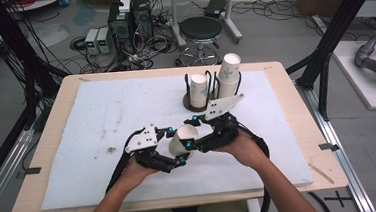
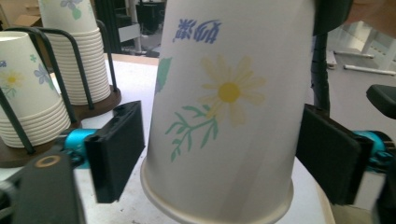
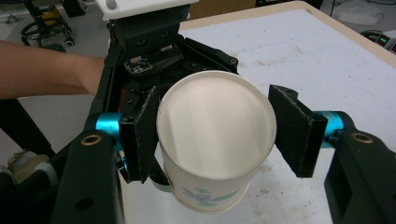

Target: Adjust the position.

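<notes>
Here, a white paper cup printed with a yellow daisy and green leaves hangs above the white felt mat on the pale wooden desk, between the two hand-held grippers. The right gripper has its jaws closed on the cup's rim end, its black pads against the wall on one side; in the right gripper view the open mouth faces the camera. The left gripper brackets the cup's body with its jaws fairly wide. In the left gripper view both pads stand just beside the wall, a slim gap showing on each side, so they do not press yet.

Behind the hands, near the desk's far edge, a round dark wooden holder with black wire uprights carries two stacks of matching paper cups, well apart from the held cup. Nothing lies between the grippers and that holder. On the floor beyond stand a black round stool and cabled electronics boxes.
</notes>
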`<state>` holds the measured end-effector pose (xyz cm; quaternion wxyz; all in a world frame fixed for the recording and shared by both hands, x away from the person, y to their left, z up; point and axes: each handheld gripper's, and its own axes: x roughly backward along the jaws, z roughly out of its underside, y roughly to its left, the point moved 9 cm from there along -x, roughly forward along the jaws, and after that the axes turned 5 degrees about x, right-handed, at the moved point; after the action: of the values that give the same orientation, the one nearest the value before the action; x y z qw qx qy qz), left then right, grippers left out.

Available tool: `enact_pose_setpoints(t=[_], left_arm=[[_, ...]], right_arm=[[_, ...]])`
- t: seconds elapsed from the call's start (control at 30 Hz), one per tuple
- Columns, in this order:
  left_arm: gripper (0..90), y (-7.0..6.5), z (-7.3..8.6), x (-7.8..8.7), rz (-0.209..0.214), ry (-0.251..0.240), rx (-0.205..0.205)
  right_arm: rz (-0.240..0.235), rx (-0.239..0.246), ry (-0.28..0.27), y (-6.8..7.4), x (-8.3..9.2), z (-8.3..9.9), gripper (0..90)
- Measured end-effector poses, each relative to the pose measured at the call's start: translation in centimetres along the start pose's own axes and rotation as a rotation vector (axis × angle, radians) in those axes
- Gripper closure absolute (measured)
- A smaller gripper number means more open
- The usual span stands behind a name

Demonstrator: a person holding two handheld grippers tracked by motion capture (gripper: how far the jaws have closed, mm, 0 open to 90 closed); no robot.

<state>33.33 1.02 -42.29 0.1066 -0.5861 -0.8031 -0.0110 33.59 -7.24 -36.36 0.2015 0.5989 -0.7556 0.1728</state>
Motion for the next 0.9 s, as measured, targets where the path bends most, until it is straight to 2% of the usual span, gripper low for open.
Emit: enact_pose_setpoints(t=[0.1, 0.23, 0.33, 0.4, 0.47, 0.63, 0.67, 0.77, 0.8, 0.83, 0.87, 0.9], left_arm=[[24.6, -0.1, 0.0, 0.0, 0.005, 0.004, -0.010], [27.1, -0.1, 0.1, 0.1, 0.006, 0.006, -0.015], [28.5, -0.2, 0.2, 0.2, 0.006, 0.014, -0.019], [29.3, -0.2, 0.2, 0.2, 0.001, 0.021, -0.018], [29.9, -0.2, 0.2, 0.4, 0.004, 0.034, -0.001], [31.3, 0.0, 0.4, 0.9, 0.001, 0.126, 0.014], [31.3, 0.0, 0.4, 0.9, 0.001, 0.126, 0.014], [31.4, 0.1, 0.1, 1.2, -0.006, 0.193, -0.001], [31.5, 0.1, 0.1, 1.2, -0.006, 0.193, -0.001], [31.5, 0.2, -0.1, 1.3, -0.007, 0.228, -0.005], [31.5, 0.2, -0.1, 1.3, -0.007, 0.228, -0.005], [31.5, 0.4, -0.1, 1.4, -0.010, 0.268, -0.017]], right_arm=[[-0.001, -0.003, -0.004, 0.0, 0.0, 0.1, 37.9], [-0.006, -0.023, -0.008, 0.0, 0.0, 0.3, 37.8], [-0.002, -0.019, -0.009, 0.0, 0.0, 0.4, 37.2], [-0.007, -0.036, -0.011, 0.1, 0.0, 0.5, 34.1], [0.013, -0.055, -0.022, -0.2, 0.0, 0.6, 21.8], [-0.001, -0.042, -0.040, 0.0, 0.6, 0.8, 21.7], [0.002, -0.039, -0.043, 0.0, 0.8, 0.8, 21.6], [0.010, -0.029, -0.044, -0.2, 1.1, 1.2, 21.1], [0.010, -0.029, -0.044, -0.2, 1.1, 1.2, 21.1], [0.015, -0.017, -0.034, -0.2, 1.2, 1.6, 21.1], [0.011, -0.018, -0.031, -0.1, 1.3, 1.8, 21.1], [0.018, -0.013, -0.028, -0.2, 1.4, 2.0, 21.1]])
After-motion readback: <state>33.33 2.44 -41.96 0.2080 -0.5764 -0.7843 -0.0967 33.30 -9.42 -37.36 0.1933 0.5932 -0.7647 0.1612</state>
